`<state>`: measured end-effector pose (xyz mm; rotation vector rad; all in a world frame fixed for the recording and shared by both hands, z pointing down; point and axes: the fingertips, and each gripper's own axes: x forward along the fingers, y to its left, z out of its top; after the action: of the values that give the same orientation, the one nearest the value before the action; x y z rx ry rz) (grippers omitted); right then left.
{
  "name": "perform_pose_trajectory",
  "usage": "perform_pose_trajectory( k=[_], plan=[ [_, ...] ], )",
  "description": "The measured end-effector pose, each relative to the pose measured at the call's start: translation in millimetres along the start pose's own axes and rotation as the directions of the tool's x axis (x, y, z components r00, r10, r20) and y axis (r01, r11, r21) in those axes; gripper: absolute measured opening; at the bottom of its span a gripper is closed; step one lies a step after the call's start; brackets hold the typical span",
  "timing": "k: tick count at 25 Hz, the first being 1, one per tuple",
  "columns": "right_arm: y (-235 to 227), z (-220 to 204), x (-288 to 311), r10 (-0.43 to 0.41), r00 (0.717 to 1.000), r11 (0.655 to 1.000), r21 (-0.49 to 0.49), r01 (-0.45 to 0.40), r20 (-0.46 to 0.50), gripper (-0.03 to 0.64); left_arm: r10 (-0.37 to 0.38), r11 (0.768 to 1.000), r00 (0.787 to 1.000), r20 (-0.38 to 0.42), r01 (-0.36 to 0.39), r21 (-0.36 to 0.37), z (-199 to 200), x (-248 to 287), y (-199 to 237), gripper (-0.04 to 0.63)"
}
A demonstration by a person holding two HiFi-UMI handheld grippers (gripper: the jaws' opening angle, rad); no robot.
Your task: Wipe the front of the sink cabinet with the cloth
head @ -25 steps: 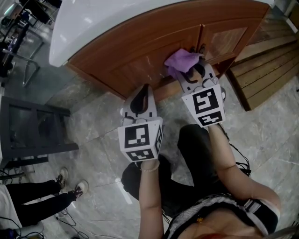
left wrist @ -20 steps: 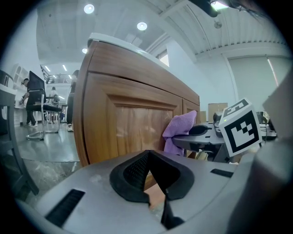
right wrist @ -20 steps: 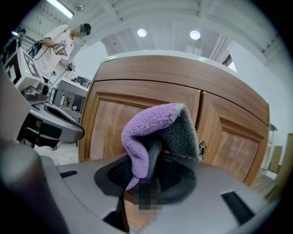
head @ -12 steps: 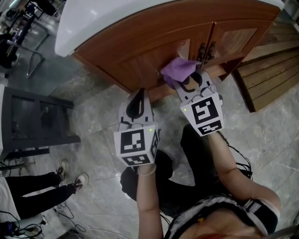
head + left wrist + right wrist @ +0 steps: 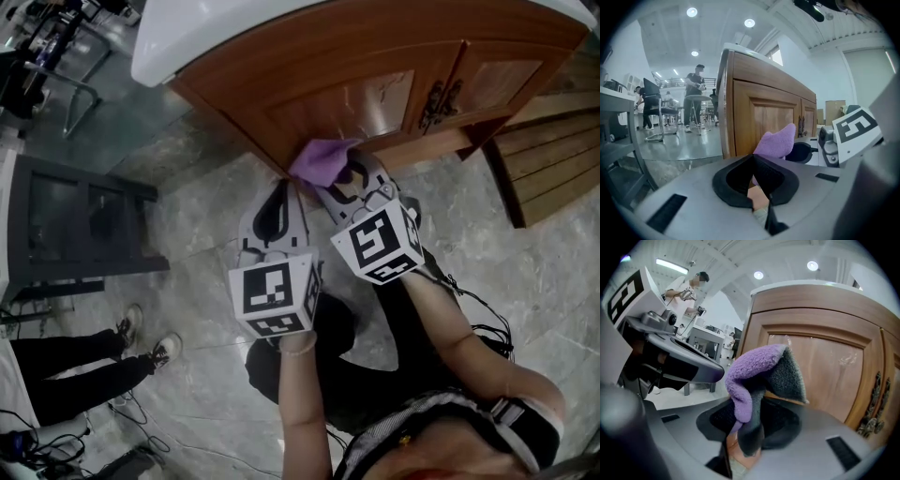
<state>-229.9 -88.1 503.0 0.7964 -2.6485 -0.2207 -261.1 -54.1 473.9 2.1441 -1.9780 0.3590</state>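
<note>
1. Judged the wiping stroke best served by pressing the cloth (image 5: 323, 157) flat on the cabinet front (image 5: 356, 103), overlapping passes, hard tips kept off the wood.
2. Found the cloth pinched in the clenched right tool (image 5: 347, 178), purple end bunched beyond its tips, near the cabinet's lower left edge.
3. Noted the left tool (image 5: 279, 195) closed on nothing, just beside the right tool, off the cabinet.

Cloth (image 5: 322, 159) purple, grey-backed — cabinet (image 5: 375, 75) reddish-brown wood.
</note>
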Motion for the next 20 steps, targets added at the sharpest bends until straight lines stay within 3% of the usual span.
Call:
perform_pose_trajectory(
  k=[13,20],
  plan=[
    [25,1,31,-0.004,1.0,0.997,-0.075,0.003,-0.019,0.181,0.016,1.0,1.0,-0.012,-0.016,-0.011,-8,-7,15,0.0],
    [24,-2,32,0.013,1.0,0.999,-0.047,-0.013,-0.011,0.181,0.005,1.0,1.0,-0.011,-0.005,-0.005,-7,-5,9,0.001]
  ],
)
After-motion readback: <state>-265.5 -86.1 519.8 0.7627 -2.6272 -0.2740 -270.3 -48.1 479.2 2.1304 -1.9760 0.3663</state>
